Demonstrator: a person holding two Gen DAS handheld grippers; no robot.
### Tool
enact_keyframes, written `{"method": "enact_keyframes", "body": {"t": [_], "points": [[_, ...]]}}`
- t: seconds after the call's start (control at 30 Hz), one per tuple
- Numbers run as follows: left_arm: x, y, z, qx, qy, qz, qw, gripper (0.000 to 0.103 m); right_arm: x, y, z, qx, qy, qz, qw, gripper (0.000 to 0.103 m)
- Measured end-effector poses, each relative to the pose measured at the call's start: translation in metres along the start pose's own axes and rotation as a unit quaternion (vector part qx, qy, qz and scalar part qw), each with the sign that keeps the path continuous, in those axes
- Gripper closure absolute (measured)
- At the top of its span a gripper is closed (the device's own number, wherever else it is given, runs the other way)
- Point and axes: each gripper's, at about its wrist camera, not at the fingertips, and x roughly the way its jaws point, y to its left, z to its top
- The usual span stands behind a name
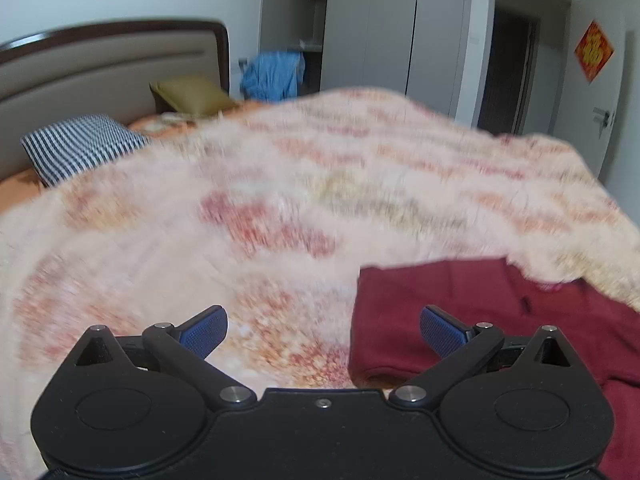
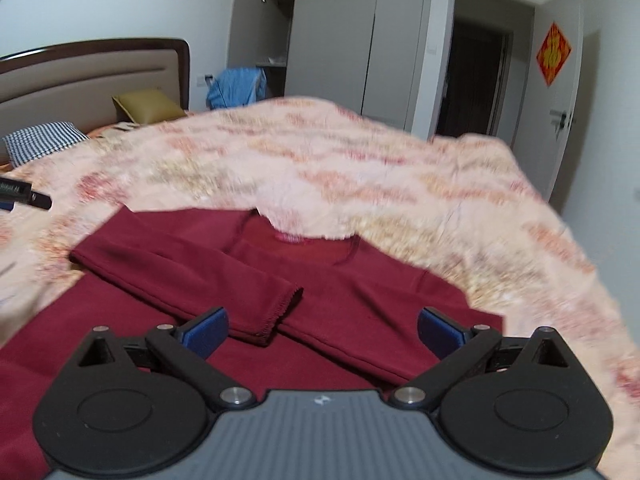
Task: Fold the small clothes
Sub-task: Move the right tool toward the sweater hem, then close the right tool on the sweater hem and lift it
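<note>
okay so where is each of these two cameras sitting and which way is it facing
Left wrist: on the left gripper, jaws open, facing up the bed over the blanket; red shirt at right.
Right wrist: on the right gripper, jaws open, over the red shirt, sleeve folded across.
Shared: shirt, blanket, headboard, wardrobe.

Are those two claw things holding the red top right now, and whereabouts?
Nothing is held. The left gripper and right gripper both stand open above the red top.
</note>
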Motion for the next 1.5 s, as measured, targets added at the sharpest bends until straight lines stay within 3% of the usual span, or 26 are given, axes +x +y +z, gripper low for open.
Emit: {"method": "enact_keyframes", "body": {"t": [0.27, 0.43, 0.53, 0.77, 0.97, 1.13, 1.3, 1.33, 1.5], "points": [[-0.122, 0.009, -0.012, 0.037, -0.069, -0.013, 0.9969, 0.001, -0.11, 0.014, -0.019, 0.011, -0.059, 0.014, 0.998, 0.0], [-0.18, 0.01, -0.051, 0.062, -0.086, -0.028, 0.994, 0.001, -0.165, 0.031, -0.047, 0.002, -0.084, 0.029, 0.996, 0.0], [-0.2, 0.01, -0.083, 0.06, -0.076, -0.043, 0.9943, 0.001, -0.191, 0.042, -0.07, -0.007, -0.091, 0.036, 0.995, 0.0], [-0.2, -0.001, -0.156, 0.07, -0.022, -0.069, 0.9949, 0.001, -0.207, 0.062, -0.127, -0.009, -0.053, 0.065, 0.996, 0.0], [-0.177, -0.005, -0.198, 0.08, 0.023, -0.074, 0.9938, 0.001, -0.196, 0.088, -0.171, -0.054, -0.017, 0.059, 0.997, 0.0], [-0.162, -0.003, -0.215, 0.085, 0.026, -0.082, 0.9927, 0.001, -0.177, 0.11, -0.198, -0.099, -0.006, 0.017, 0.995, 0.0], [-0.158, 0.0, -0.228, 0.11, 0.009, -0.112, 0.9875, 0.001, -0.172, 0.113, -0.208, -0.118, -0.027, 0.008, 0.993, 0.0], [-0.157, 0.0, -0.23, 0.118, 0.008, -0.113, 0.9865, 0.001, -0.171, 0.11, -0.209, -0.123, -0.03, 0.007, 0.992, 0.002], [-0.156, 0.002, -0.237, 0.132, 0.009, -0.115, 0.9845, 0.001, -0.162, 0.101, -0.212, -0.147, -0.015, 0.01, 0.989, 0.037]]}}
